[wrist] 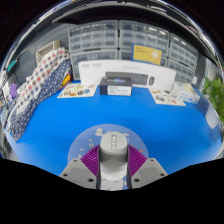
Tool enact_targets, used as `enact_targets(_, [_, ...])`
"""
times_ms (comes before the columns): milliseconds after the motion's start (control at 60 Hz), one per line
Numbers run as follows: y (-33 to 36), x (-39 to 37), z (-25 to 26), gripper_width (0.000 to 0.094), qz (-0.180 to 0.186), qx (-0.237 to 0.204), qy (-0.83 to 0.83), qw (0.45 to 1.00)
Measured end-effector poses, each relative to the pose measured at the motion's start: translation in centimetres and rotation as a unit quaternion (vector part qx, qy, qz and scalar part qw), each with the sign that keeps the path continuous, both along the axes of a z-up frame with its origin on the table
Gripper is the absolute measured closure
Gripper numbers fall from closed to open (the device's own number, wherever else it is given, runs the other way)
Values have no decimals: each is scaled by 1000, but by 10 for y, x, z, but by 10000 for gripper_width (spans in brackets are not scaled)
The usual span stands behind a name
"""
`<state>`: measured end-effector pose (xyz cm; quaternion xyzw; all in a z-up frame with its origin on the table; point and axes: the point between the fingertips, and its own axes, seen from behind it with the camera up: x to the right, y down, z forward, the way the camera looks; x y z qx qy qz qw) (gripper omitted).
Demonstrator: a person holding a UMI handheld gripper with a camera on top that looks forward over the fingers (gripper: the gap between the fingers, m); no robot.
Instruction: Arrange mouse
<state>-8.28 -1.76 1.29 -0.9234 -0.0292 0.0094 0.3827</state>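
Mouse (112, 148): held clamped between gripper (113, 165) jaws above blue table (60, 125); transport step judged underway, placement required next.

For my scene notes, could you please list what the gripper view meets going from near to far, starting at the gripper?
Gripper shut on the grey mouse → blue table surface → white box → shelves of storage bins.
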Motion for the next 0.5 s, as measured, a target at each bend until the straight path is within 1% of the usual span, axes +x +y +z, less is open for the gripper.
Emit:
enact_targets(83, [-10,-1,-23,573,4,-19,-3,1000])
enact_targets(117, [-6,-2,-22,576,0,-2,-1,1000])
enact_targets(133, [-7,-1,-22,573,-2,-4,3,1000])
enact_targets(200, [-7,-2,-21,572,-12,9,10,1000])
enact_targets(217, [-8,-2,-22,547,-12,9,9,1000])
enact_targets(283, [-6,-1,-21,536,-13,13,5,1000])
enact_targets(300, [-6,-1,-21,512,-13,14,4,1000])
enact_targets(317, [-6,-1,-22,519,-12,13,3,1000])
enact_targets(333, [-6,-1,-21,493,-12,14,4,1000])
enact_targets(467, [-6,-1,-23,424,-16,0,4,1000])
enact_targets(483, [-7,-1,-22,349,-18,-5,3,1000])
enact_targets(500, [-9,0,-22,296,-19,-11,1,1000])
